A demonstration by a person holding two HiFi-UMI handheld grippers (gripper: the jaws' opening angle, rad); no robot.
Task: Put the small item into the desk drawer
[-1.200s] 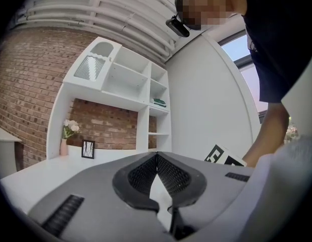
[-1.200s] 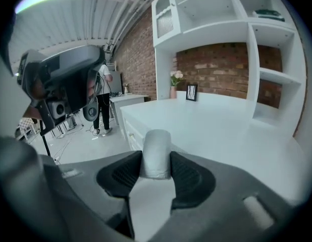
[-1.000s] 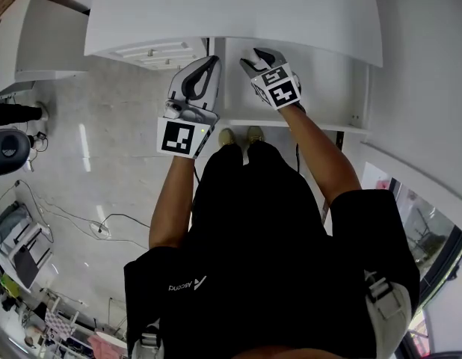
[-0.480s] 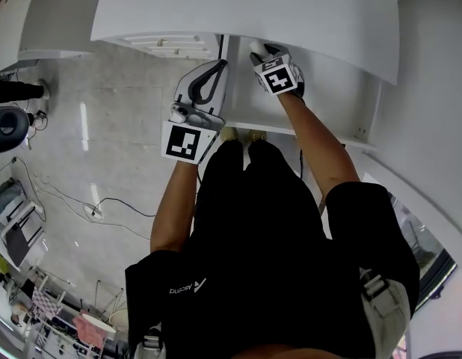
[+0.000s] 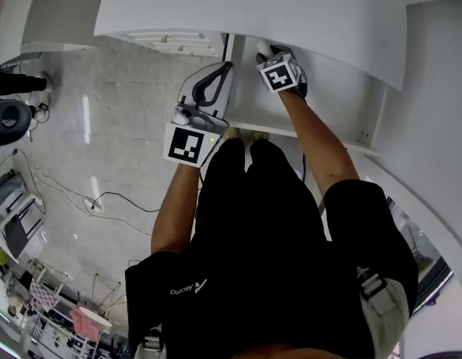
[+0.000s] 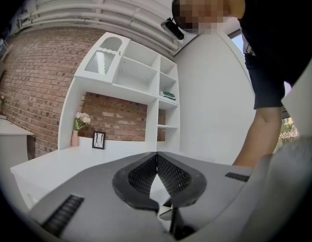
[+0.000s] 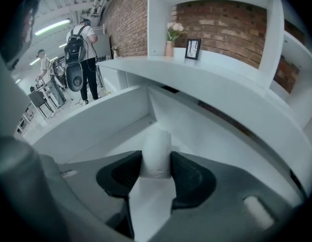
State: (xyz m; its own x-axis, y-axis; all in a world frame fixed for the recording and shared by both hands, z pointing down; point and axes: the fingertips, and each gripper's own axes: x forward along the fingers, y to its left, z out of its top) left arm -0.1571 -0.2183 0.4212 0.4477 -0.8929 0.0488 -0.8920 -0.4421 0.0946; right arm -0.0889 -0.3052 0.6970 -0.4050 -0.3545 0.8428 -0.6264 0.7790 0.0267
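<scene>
Right gripper (image 7: 156, 161) was clamped on the small white roll (image 7: 156, 147), holding it over the open drawer (image 7: 90, 122) mid-frame, just under the desk (image 7: 221, 84) edge. Left gripper (image 6: 156, 158) was pinched closed, empty. Let go from up there and I'd bet the roll bounces or rolls into a corner. Only writing was a shirt logo (image 5: 188, 286), lower left of the head view, maybe "Ascend".

A: Tally. Grippers?
B: Two: left gripper (image 6: 156, 155), right gripper (image 7: 156, 158).
A: Small items?
B: One small white item (image 7: 157, 142). One open drawer (image 7: 103, 120), one desk (image 7: 211, 82).
A: On the desk?
B: One vase (image 7: 169, 48) of flowers, one picture frame (image 7: 192, 49).
A: Background?
B: Two people made out: person with backpack (image 7: 81, 44), second person (image 7: 44, 62).
</scene>
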